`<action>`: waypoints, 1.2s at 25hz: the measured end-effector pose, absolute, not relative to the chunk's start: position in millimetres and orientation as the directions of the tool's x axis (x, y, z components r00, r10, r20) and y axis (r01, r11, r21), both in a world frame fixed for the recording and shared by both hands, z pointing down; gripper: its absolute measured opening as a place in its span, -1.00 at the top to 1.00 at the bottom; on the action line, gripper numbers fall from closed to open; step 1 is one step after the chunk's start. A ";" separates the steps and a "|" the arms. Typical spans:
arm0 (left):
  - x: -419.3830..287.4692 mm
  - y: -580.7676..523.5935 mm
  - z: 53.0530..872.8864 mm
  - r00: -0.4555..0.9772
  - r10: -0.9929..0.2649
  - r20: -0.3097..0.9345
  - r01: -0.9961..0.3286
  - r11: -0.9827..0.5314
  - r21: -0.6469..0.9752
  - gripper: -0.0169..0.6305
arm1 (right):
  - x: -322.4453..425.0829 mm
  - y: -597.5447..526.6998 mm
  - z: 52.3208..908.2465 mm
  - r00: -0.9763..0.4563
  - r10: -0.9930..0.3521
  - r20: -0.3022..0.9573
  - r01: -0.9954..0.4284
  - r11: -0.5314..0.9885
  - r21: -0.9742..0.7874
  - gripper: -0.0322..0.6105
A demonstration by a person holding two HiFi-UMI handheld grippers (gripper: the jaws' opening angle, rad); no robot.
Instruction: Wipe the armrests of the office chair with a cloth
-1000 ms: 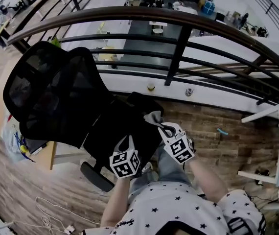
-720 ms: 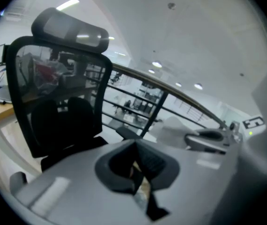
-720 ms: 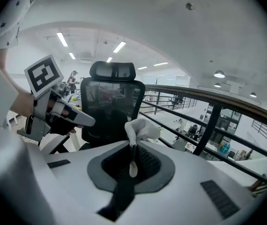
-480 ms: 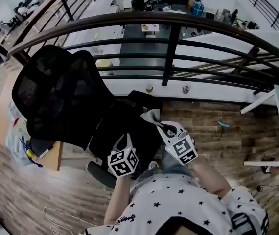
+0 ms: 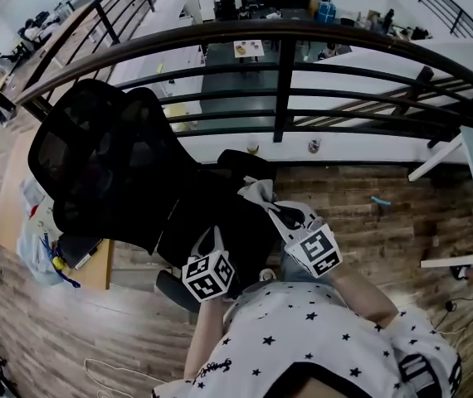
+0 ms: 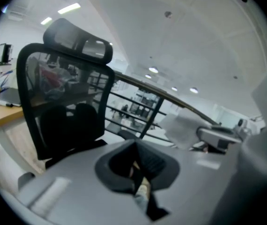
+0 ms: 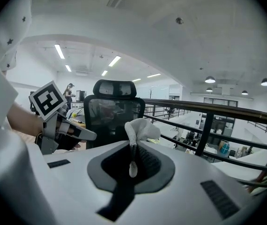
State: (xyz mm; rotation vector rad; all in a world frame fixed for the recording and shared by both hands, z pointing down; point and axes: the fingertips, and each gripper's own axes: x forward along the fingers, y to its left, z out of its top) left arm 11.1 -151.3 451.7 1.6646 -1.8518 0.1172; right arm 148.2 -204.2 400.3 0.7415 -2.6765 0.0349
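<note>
Cloth (image 7: pixel 142 129) upright, pinched in right gripper (image 7: pixel 132 158)

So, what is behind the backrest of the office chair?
A wooden desk with loose items shows past the edge of the backrest. The backrest covers the rest of the desk.

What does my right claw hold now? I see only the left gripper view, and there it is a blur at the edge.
Observer: In the right gripper view, the right claw is shut on a white cloth, which is bunched above the jaws.
Operator: Is the cloth on an armrest already?
Observer: The head view shows it beside the armrest nearer the railing. Whether they touch, I cannot tell.
</note>
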 end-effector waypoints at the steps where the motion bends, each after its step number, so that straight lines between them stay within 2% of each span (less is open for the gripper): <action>1: 11.2 -149.6 451.5 0.003 -0.864 0.504 -0.919 0.196 0.342 0.93 | 149.3 -201.9 400.0 -0.797 -0.493 0.350 -0.503 0.862 0.068 0.81; 30: 22.0 -146.0 454.3 0.001 -0.862 0.507 -0.916 0.202 0.345 0.93 | 156.2 -193.9 386.6 -0.816 -0.497 0.296 -0.504 0.862 0.060 0.82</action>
